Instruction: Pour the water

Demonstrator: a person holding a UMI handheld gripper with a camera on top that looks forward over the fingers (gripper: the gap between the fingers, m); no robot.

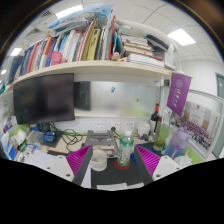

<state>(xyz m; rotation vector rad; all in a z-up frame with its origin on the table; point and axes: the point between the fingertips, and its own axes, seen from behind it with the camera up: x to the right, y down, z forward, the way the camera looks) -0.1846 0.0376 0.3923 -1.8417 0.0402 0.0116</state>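
Bottle point(125, 150) between open gripper point(110, 160) fingers, cup point(98, 160) beside it

a long white shelf point(95, 68) runs above the tabletop point(45, 160), packed with upright books point(65, 47) and a flat stack of books point(140, 50). beneath it a dark monitor point(45, 97) stands against the pale wall point(125, 98). a purple banner point(179, 93) hangs at the shelf's far end. bright ceiling light panels point(181, 36) glow overhead.
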